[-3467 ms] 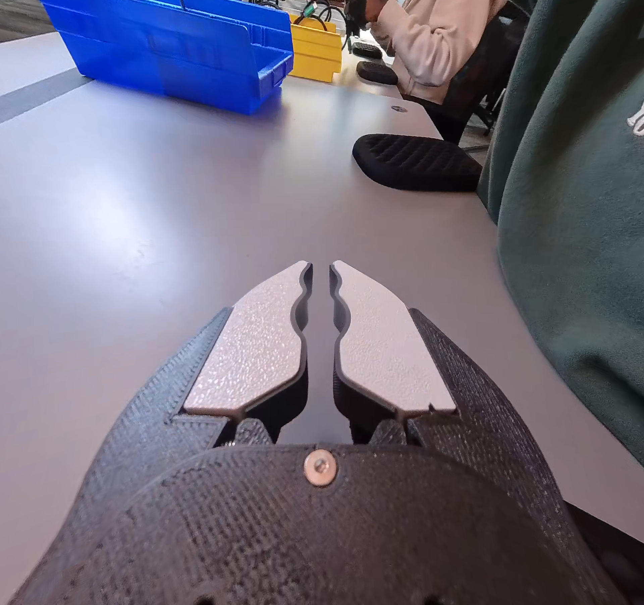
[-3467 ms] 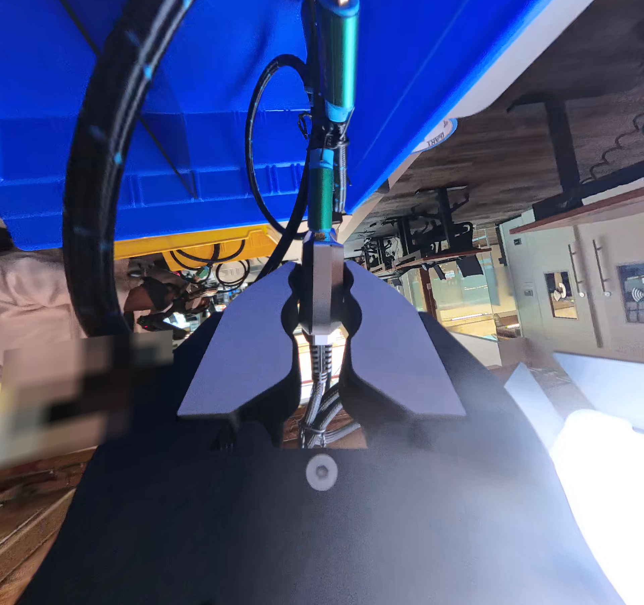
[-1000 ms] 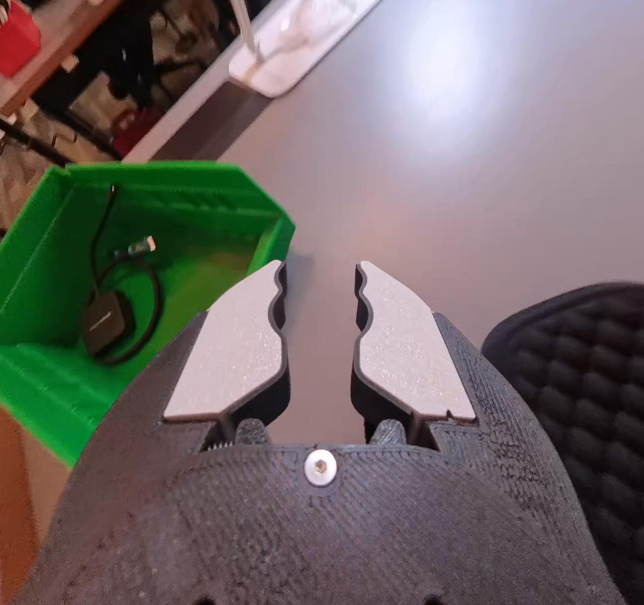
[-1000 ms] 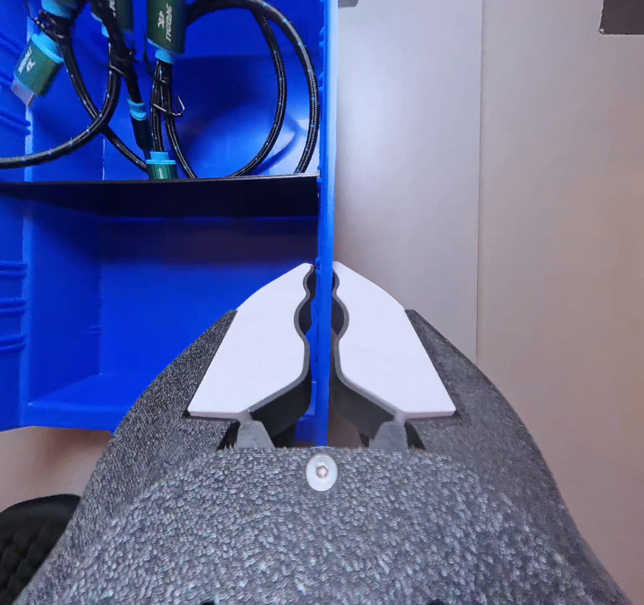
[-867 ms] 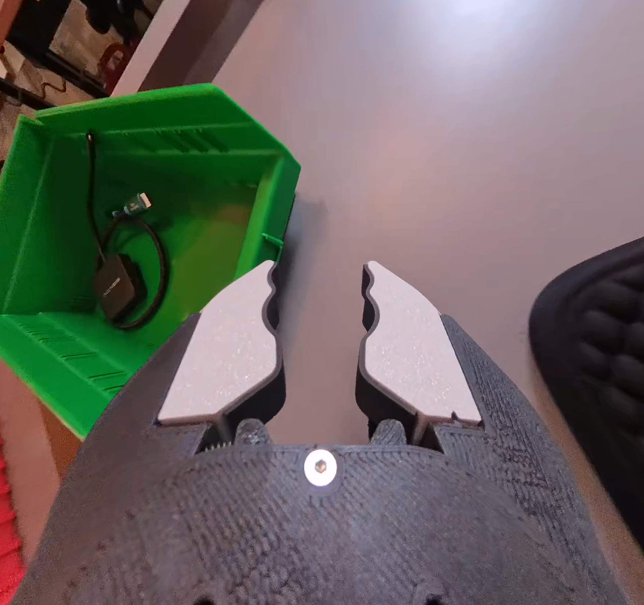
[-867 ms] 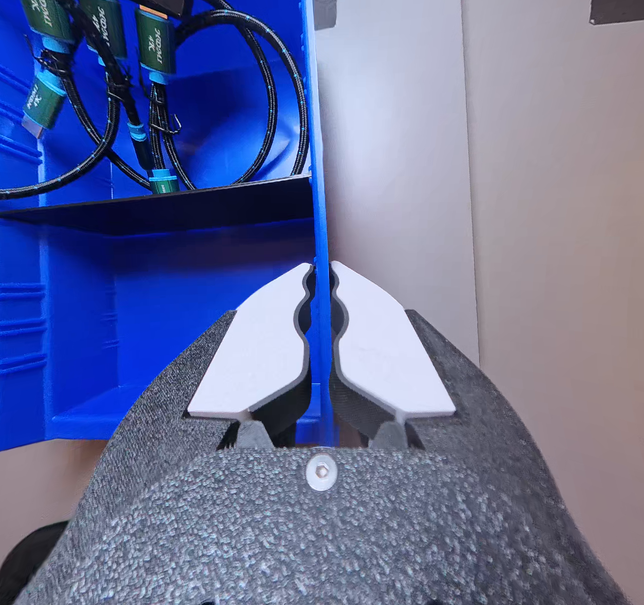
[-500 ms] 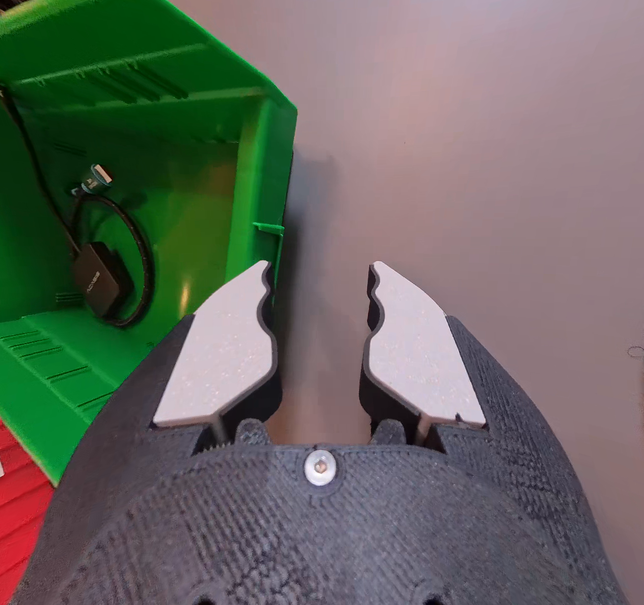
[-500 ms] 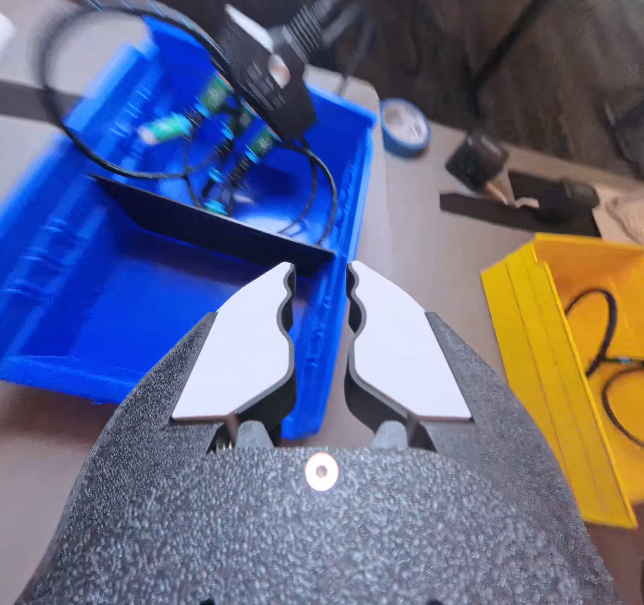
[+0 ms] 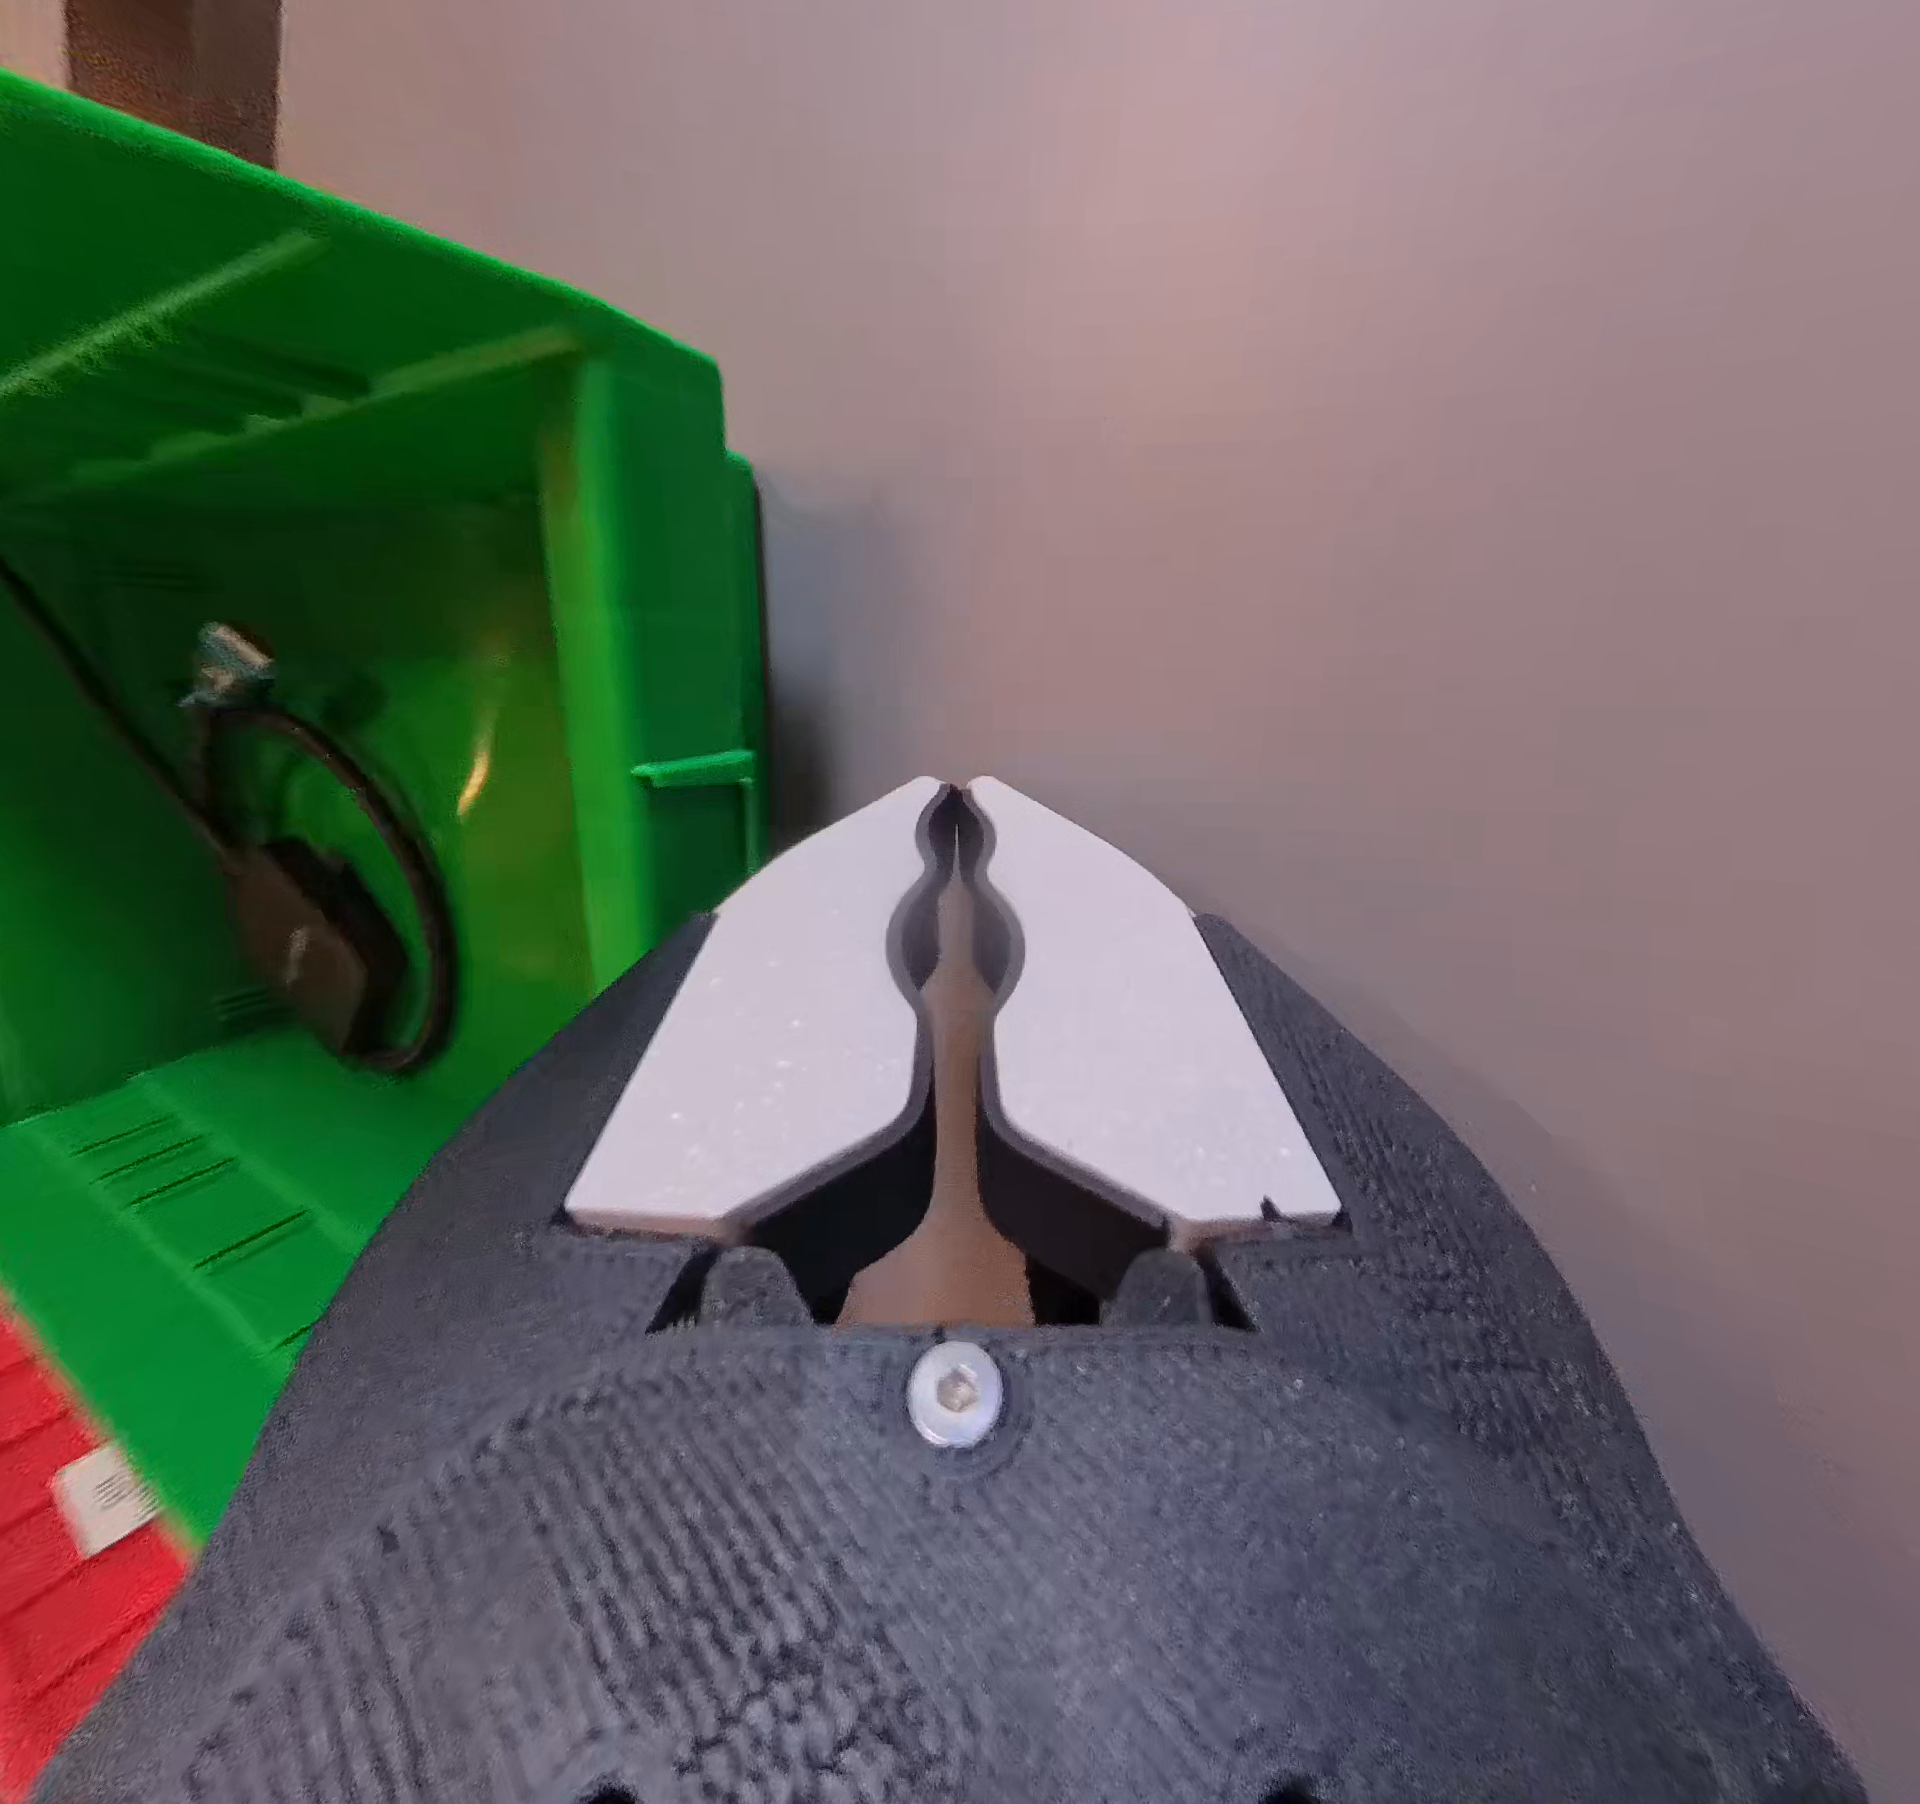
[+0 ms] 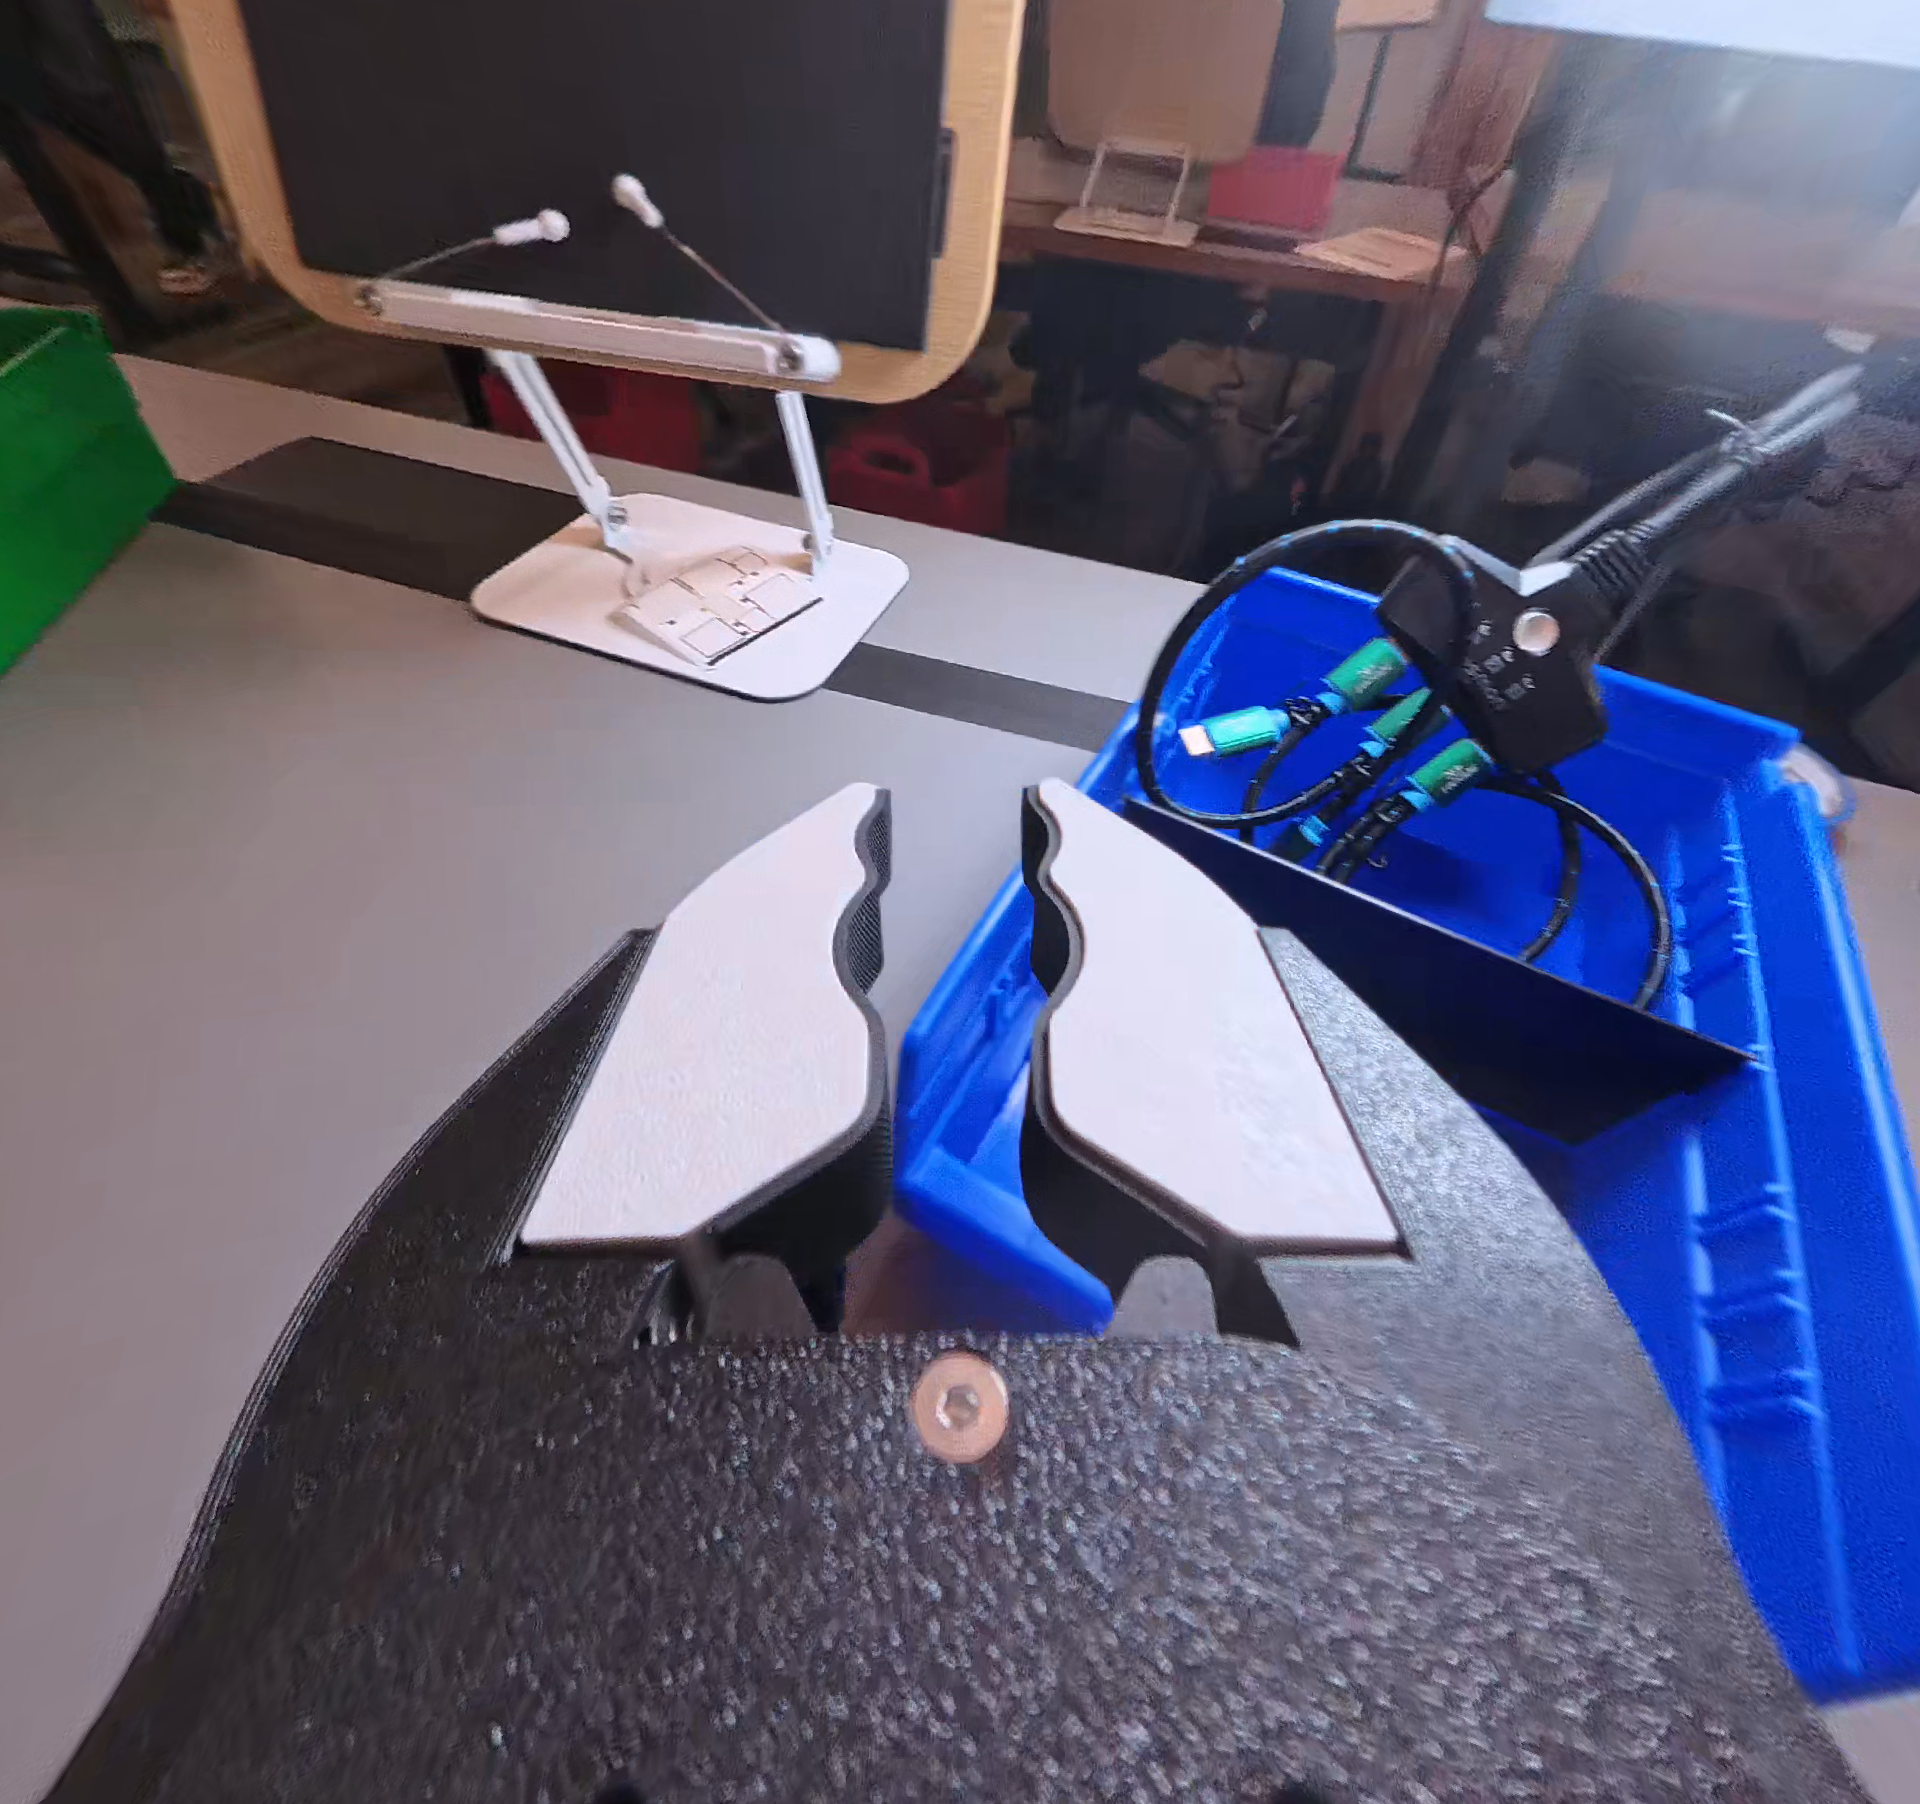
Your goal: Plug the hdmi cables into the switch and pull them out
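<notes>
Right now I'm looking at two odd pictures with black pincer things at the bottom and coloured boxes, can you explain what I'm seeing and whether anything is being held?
These are two hand-held claws; a person carries one in each hand, and each has a camera looking forward along its two fingers.

One picture comes from the left claw. Its pale fingers meet at the tips, with nothing between them. It hovers over a grey table, right beside a green bin that holds a small black adapter with a looped cable.

The other picture comes from the right claw. Its fingers stand apart and hold nothing. Just below and to its right sits a blue bin with a black divider; behind the divider lie black cables with green plugs. Farther back on the table is a white tablet stand.
</notes>
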The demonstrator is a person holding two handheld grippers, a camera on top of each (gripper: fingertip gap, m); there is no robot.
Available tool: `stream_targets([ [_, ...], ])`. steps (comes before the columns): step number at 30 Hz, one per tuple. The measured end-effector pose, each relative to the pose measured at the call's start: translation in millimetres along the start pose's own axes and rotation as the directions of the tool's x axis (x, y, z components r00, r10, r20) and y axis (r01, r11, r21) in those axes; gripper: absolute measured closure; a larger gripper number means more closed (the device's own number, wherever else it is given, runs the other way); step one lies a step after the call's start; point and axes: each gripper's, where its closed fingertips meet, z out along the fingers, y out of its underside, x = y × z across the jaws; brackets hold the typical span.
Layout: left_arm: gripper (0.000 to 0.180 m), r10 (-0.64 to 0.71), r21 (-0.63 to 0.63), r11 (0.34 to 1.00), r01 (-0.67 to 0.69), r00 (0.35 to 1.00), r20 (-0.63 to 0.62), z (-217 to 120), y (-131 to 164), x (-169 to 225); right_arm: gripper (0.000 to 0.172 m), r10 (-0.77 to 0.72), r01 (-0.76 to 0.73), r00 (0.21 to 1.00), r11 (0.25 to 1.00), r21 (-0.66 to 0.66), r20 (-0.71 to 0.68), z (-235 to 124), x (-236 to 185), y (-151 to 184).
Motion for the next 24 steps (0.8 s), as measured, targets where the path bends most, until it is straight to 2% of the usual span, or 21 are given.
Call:
stream_targets([
  [2, 0.18, -0.002, 0.013, 1.0, 0.001, 0.998, 0.059, -16.1, -7.7, -10.3, 0.148, -0.019, 0.017, 0.998, 0.999, 0.031, 0.065, -3.3, -27.5, 8.7],
  [3, 0.177, -0.032, 0.033, 0.999, 0.03, 0.998, 0.045, -24.2, -10.7, -12.9, 0.148, -0.019, 0.016, 0.995, 0.999, 0.033, 0.103, -3.7, -39.6, 14.2],
  [6, 0.141, -0.106, -0.019, 0.994, 0.107, 0.994, 0.037, -27.3, 1.4, -36.3, 0.147, -0.004, -0.006, 0.976, 0.999, 0.045, 0.218, -2.2, -67.9, 25.0],
  [8, 0.128, -0.131, -0.046, 0.99, 0.13, 0.991, -0.022, -12.0, 6.1, -43.4, 0.145, -0.014, 0.0, 0.967, 0.998, 0.056, 0.256, 1.7, -79.4, 27.6],
  [9, 0.131, -0.143, -0.073, 0.988, 0.138, 0.987, -0.067, -1.2, 8.8, -41.3, 0.144, -0.027, 0.011, 0.963, 0.998, 0.06, 0.27, 3.8, -84.4, 29.1],
  [10, 0.142, -0.126, -0.111, 0.987, 0.117, 0.989, -0.079, 8.9, 13.3, -40.7, 0.143, -0.038, 0.02, 0.959, 0.998, 0.065, 0.282, 5.1, -89.3, 31.0],
  [11, 0.149, -0.085, -0.141, 0.987, 0.079, 0.996, -0.037, 15.7, 16.1, -45.6, 0.143, -0.048, 0.03, 0.955, 0.997, 0.066, 0.292, 5.9, -93.1, 33.8],
  [13, 0.151, -0.045, -0.141, 0.989, 0.041, 0.999, -0.026, 15.4, 7.2, -41.1, 0.142, -0.07, 0.057, 0.952, 0.997, 0.054, 0.298, 6.4, -96.9, 41.9],
  [16, 0.153, -0.057, -0.058, 0.997, 0.053, 0.996, -0.069, 10.5, -18.0, -19.1, 0.142, -0.073, 0.065, 0.951, 0.997, 0.037, 0.301, 6.7, -96.6, 50.5],
  [18, 0.153, -0.089, -0.066, 0.994, 0.083, 0.992, -0.091, 7.2, -25.0, -9.5, 0.142, -0.049, 0.042, 0.944, 0.999, 0.029, 0.325, 7.9, -98.2, 51.5],
  [20, 0.152, -0.127, -0.035, 0.992, 0.122, 0.974, -0.188, -2.8, -35.9, 3.2, 0.142, -0.032, 0.023, 0.938, 0.999, 0.03, 0.346, 9.0, -100.5, 50.5],
  [22, 0.147, -0.178, 0.13, 0.968, 0.216, 0.951, -0.252, -31.4, -63.4, -8.5, 0.143, -0.037, 0.024, 0.935, 0.999, 0.039, 0.354, 8.0, -102.9, 49.4],
  [24, 0.145, -0.262, 0.28, 0.902, 0.33, 0.931, -0.254, -62.5, -82.0, -52.2, 0.143, -0.051, 0.035, 0.933, 0.998, 0.051, 0.355, 6.6, -104.8, 48.8],
])
